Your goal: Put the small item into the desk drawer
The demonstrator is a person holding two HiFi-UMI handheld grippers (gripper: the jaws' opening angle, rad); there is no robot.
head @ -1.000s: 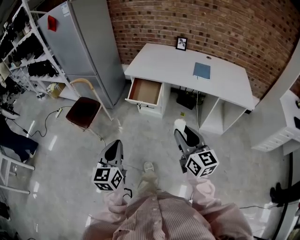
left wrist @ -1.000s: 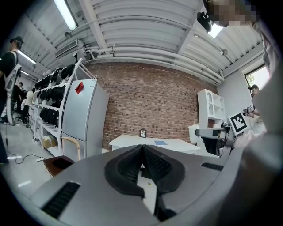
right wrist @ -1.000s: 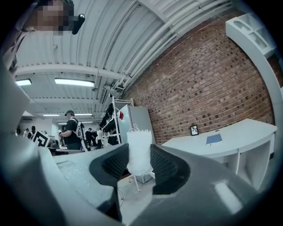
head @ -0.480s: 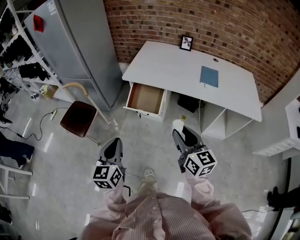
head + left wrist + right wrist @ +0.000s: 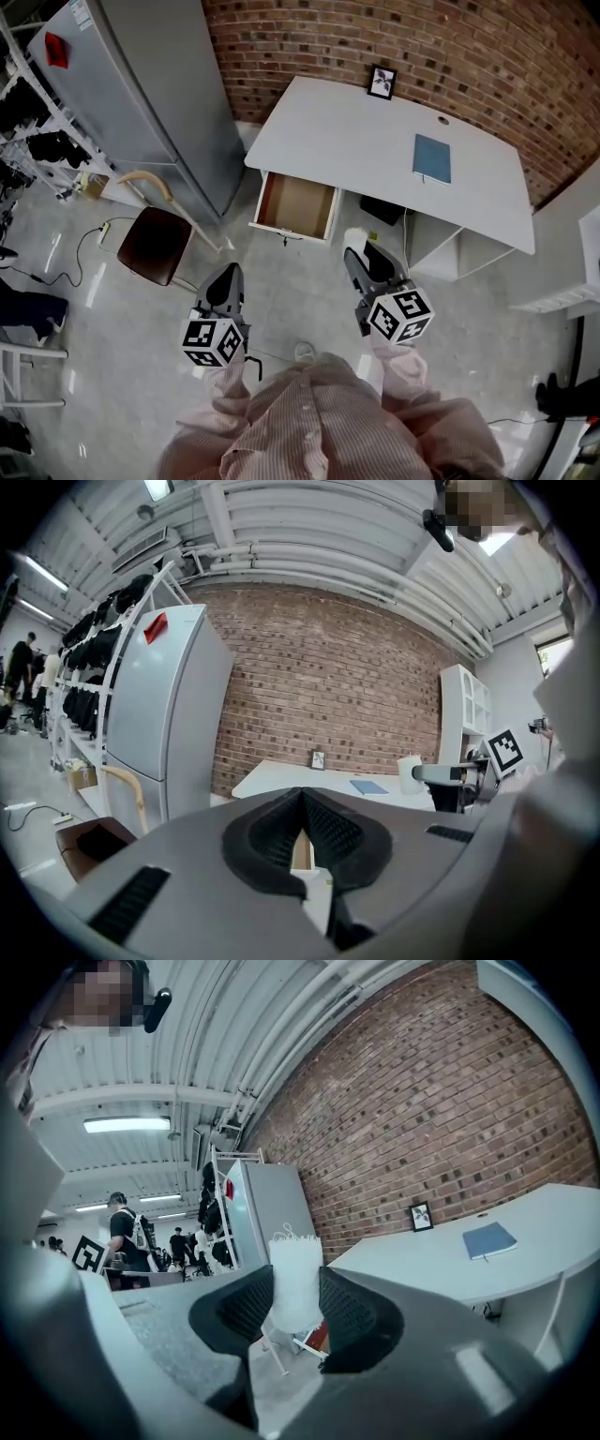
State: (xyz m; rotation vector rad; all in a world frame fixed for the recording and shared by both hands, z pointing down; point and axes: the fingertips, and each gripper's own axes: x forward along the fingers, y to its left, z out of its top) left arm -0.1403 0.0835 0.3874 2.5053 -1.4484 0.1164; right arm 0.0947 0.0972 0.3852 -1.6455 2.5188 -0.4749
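Both jaws of the right gripper (image 5: 360, 255) pinch the white item (image 5: 354, 239), held upright over the floor and well short of the open drawer (image 5: 296, 204), likely ready for carrying there. With its jaws closed on nothing, the left gripper (image 5: 228, 277) seems idle.

The surface (image 5: 356, 131) is white, and its drawer (image 5: 296, 204) is light brown inside. The book (image 5: 432, 157) is blue, the brick wall (image 5: 469, 47) red-brown. The small item (image 5: 294, 1283) is white against black ribbed pads (image 5: 246, 1309). The left tool (image 5: 228, 277) and right tool (image 5: 359, 251) are grey, with cubes (image 5: 401, 315) patterned in black-and-white squares. The shirt (image 5: 319, 431) is pink-striped.
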